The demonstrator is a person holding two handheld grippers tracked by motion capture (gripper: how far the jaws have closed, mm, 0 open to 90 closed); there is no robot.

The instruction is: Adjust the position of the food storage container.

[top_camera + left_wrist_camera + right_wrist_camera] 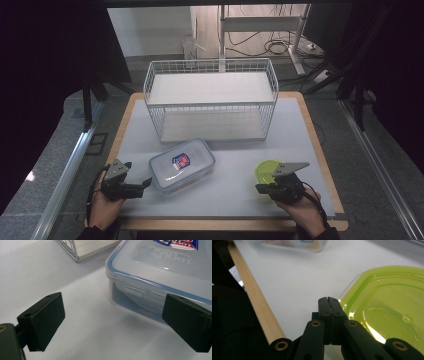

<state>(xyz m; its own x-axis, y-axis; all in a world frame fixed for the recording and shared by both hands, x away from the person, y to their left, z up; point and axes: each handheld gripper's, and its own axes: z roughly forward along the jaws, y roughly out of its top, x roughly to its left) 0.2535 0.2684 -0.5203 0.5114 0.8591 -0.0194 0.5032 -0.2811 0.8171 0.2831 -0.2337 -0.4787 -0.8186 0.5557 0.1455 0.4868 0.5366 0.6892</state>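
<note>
Clear lidded box [182, 165], long axis seemingly diagonal.

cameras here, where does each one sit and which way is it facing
High view: above the person's side, looking forward and down at the table and wire basket; both hands and forearms show.
Left gripper view: on the left hand-held gripper, open jaws facing the clear lidded container.
Right gripper view: on the right hand-held gripper, shut jaws beside the green container.
Shared: the clear container shows in the high view too.
</note>
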